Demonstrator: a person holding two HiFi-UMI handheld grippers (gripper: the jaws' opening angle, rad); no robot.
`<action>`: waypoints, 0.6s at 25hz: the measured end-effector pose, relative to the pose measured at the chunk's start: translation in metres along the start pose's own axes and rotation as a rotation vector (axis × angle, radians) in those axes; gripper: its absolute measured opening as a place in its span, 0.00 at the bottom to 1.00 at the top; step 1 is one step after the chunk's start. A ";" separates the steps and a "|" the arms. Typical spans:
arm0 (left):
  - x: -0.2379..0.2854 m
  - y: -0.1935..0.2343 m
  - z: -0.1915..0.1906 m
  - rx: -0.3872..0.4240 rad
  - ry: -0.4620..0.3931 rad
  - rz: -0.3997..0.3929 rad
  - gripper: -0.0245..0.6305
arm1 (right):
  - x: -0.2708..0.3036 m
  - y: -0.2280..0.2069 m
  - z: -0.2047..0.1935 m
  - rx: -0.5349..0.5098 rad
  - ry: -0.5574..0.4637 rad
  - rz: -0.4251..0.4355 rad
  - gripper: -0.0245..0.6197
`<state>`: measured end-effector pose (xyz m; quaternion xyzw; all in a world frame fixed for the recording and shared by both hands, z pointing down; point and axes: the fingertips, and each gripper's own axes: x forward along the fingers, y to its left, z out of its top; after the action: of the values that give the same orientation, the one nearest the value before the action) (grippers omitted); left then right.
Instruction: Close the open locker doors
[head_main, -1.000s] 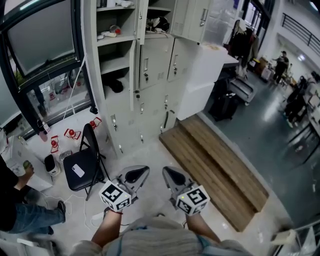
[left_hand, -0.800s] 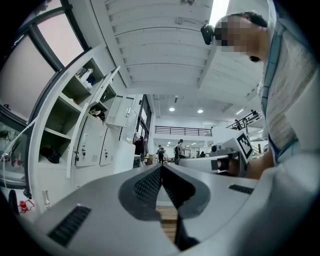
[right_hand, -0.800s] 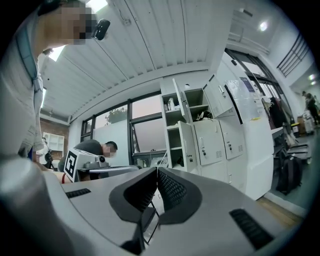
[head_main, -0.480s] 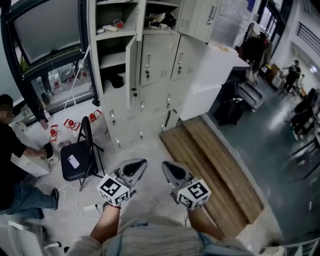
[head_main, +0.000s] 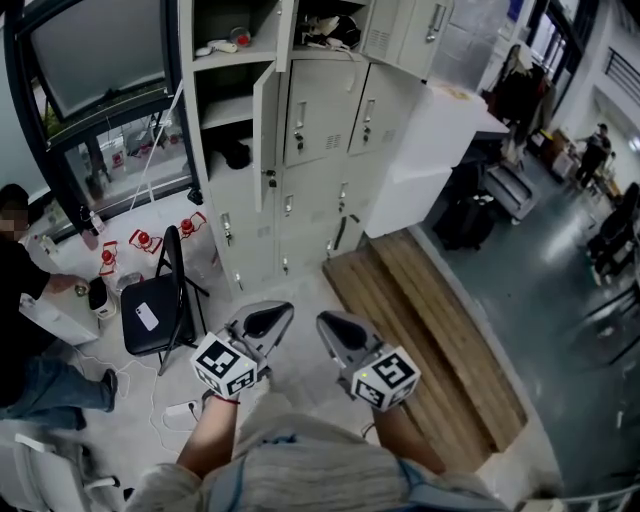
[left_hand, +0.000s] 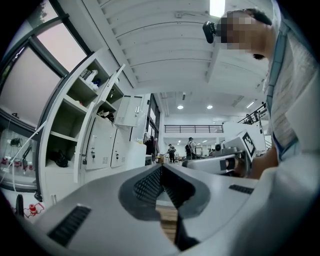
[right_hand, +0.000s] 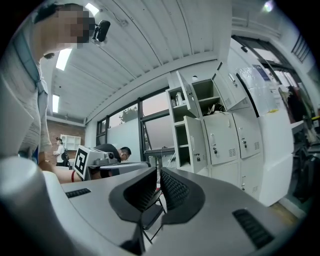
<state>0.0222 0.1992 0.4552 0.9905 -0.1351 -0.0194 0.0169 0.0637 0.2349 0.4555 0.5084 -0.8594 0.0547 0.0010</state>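
A bank of grey lockers (head_main: 320, 130) stands ahead of me in the head view. Two doors in its left columns hang open: a lower one (head_main: 265, 125) seen edge-on, and an upper one (head_main: 284, 30) over shelves with small items. In the right gripper view the lower open door (right_hand: 197, 142) shows beside closed doors. My left gripper (head_main: 268, 318) and right gripper (head_main: 330, 325) are held side by side above the floor, well short of the lockers. Both point toward them. The left gripper (left_hand: 161, 167) and the right gripper (right_hand: 158, 172) are shut with nothing between the jaws.
A black folding chair (head_main: 160, 315) with a phone on its seat stands left of my grippers. A person (head_main: 25, 290) crouches at the far left by a window. A low wooden platform (head_main: 430, 320) and a white cabinet (head_main: 430, 150) lie to the right. Small red items (head_main: 140, 240) sit on the floor.
Both grippers and the view have shifted a little toward the lockers, which now sit nearer and lower in the picture. The person at the left has moved nearer the chair.
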 end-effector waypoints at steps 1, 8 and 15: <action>0.001 0.005 -0.002 -0.001 0.001 0.003 0.04 | 0.004 -0.003 0.000 0.005 0.000 -0.001 0.04; 0.017 0.050 -0.016 -0.022 0.003 -0.010 0.04 | 0.044 -0.028 -0.006 -0.007 -0.008 0.002 0.05; 0.039 0.116 -0.004 0.003 0.012 -0.057 0.04 | 0.105 -0.066 0.006 0.010 -0.027 -0.029 0.05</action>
<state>0.0292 0.0772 0.4626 0.9941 -0.1066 -0.0139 0.0158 0.0715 0.1111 0.4614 0.5217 -0.8514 0.0523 -0.0124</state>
